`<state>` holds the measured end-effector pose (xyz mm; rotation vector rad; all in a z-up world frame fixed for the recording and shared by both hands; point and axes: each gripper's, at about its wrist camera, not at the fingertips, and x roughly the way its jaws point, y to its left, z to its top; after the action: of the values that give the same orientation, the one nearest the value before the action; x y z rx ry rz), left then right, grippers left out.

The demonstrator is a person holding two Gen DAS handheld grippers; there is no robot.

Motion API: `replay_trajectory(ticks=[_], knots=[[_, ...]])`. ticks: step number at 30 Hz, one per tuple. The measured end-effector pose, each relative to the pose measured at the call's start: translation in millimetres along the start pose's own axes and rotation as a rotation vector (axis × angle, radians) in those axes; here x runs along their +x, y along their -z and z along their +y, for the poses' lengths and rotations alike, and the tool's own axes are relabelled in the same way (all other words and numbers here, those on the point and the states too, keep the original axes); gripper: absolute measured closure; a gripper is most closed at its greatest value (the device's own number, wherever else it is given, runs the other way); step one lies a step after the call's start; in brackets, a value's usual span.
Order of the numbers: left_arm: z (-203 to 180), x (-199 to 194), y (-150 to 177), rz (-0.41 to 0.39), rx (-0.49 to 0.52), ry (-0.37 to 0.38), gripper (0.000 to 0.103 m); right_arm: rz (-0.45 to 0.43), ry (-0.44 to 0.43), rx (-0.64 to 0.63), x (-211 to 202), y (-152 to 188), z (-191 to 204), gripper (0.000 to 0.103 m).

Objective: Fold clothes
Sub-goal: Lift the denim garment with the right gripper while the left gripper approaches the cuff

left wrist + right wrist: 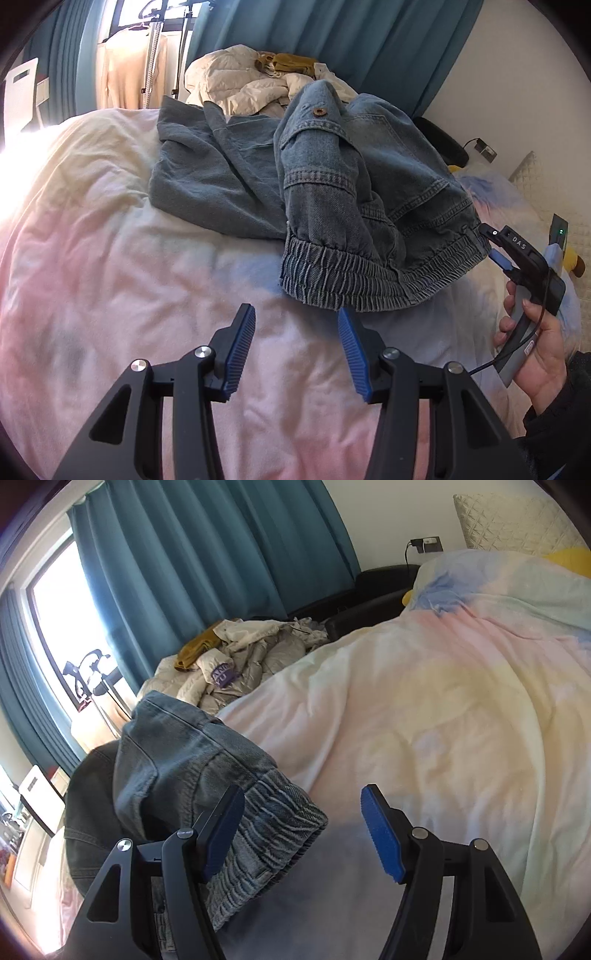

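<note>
A blue denim jacket (332,184) lies bunched on the pastel duvet (129,277), its elastic hem (369,280) turned toward me and a sleeve with a brown button draped over the top. Just short of that hem, my left gripper (297,332) hovers open above the duvet, nothing between its blue pads. A hand holds my right gripper (493,245) at the hem's right end. Seen from the right wrist, the right gripper (303,812) is open, and its left finger (221,834) lies against the jacket's hem (266,830); nothing sits between the pads.
A heap of cream padded coats (251,85) and a mustard garment (291,61) sits beyond the jacket, in front of teal curtains (184,572). A pillow (513,520), a yellow plush toy (574,258) and a black seat (369,590) lie toward the headboard side.
</note>
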<state>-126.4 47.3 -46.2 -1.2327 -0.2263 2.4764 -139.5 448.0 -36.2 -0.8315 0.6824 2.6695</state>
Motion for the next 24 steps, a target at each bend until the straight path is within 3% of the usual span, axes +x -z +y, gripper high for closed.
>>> replay_trajectory(ticks=[5, 10, 12, 16, 24], knots=[[-4, 29, -13, 0.006, 0.041, 0.074, 0.055, 0.004, 0.010, -0.078, 20, 5, 3, 0.036], [13, 59, -16, 0.020, 0.010, 0.098, 0.055, 0.035, 0.032, -0.068, 40, 9, -8, 0.036], [19, 67, -17, 0.018, -0.031, 0.153, 0.055, 0.050, 0.043, -0.064, 49, 11, -13, 0.034], [21, 77, -22, 0.013, -0.010, 0.188, 0.055, 0.069, 0.038, -0.039, 60, 12, -20, 0.031], [30, 88, -23, 0.009, -0.018, 0.218, 0.055, 0.029, -0.049, 0.026, 59, 10, -33, 0.028]])
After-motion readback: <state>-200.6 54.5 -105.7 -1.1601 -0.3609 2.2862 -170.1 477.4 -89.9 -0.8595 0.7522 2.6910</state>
